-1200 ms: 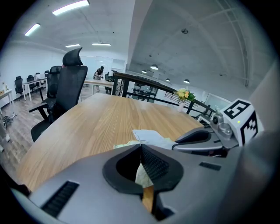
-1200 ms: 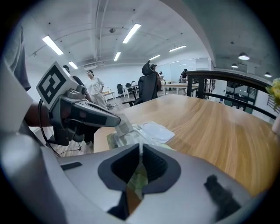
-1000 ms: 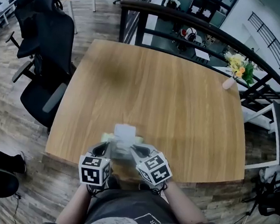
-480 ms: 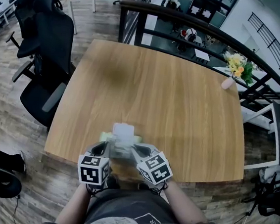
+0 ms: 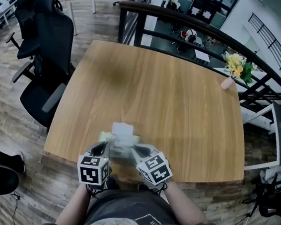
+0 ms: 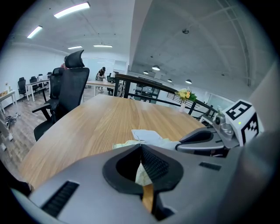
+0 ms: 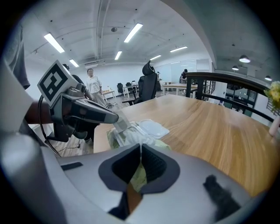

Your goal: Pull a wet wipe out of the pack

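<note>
My right gripper (image 5: pixel 137 153) has just been closing its jaws. They now meet on a sliver of white wet wipe (image 7: pixel 136 134) above the open wet wipe pack (image 5: pixel 123 138), which lies at the table's (image 5: pixel 172 98) near edge. My left gripper (image 5: pixel 104 148), jaws fully together, rests at the pack's left edge.

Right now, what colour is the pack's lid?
White lid, clearest in the right gripper view.

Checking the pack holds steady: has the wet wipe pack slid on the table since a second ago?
No: the wipe pack keeps its distance from the table's near edge.
</note>
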`<state>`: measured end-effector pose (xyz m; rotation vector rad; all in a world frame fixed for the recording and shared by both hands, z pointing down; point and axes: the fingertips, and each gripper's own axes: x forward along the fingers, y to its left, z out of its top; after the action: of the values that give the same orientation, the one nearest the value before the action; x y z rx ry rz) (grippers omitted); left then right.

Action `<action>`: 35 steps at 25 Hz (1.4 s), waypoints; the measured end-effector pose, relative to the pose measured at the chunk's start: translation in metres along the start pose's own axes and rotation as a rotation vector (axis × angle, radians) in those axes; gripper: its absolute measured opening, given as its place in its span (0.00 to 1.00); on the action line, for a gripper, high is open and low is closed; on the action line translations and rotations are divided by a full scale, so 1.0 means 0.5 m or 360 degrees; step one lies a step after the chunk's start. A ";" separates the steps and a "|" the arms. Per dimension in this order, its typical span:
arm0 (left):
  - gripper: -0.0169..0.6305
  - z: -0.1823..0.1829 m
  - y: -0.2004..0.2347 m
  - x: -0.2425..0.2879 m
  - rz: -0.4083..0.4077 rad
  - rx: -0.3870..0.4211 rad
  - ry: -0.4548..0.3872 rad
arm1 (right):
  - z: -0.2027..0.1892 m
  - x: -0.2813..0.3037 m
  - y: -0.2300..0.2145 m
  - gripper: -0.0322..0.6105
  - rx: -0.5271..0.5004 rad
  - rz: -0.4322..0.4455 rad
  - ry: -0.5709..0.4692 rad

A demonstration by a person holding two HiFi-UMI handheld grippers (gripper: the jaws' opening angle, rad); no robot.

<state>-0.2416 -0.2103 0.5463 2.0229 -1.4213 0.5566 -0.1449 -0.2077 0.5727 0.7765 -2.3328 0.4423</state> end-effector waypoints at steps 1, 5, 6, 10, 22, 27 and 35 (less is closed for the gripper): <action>0.05 0.000 -0.001 0.000 0.0000 0.0001 -0.0001 | 0.002 -0.001 0.000 0.10 -0.0008 -0.0002 -0.0005; 0.05 -0.001 -0.004 0.000 0.0004 0.0001 -0.0004 | 0.004 -0.009 -0.006 0.10 -0.0011 -0.0012 -0.0016; 0.05 -0.001 -0.004 0.000 0.0006 0.0001 -0.0004 | 0.001 -0.011 -0.008 0.10 -0.0010 -0.0016 -0.0014; 0.05 -0.003 -0.003 0.002 0.0010 -0.0005 -0.0007 | -0.007 -0.014 -0.015 0.10 0.0005 -0.0032 -0.0014; 0.05 -0.006 -0.012 -0.001 0.0027 -0.0016 -0.0015 | -0.015 -0.031 -0.024 0.10 0.0026 -0.0050 -0.0031; 0.05 -0.007 -0.015 -0.005 0.0039 -0.0012 -0.0016 | -0.018 -0.043 -0.030 0.10 0.0035 -0.0061 -0.0033; 0.05 -0.012 -0.029 -0.010 0.0046 -0.0010 -0.0022 | -0.027 -0.060 -0.039 0.10 0.0048 -0.0069 -0.0038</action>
<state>-0.2295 -0.1994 0.5442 2.0078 -1.4603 0.5509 -0.1076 -0.2039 0.5650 0.8492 -2.3319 0.4523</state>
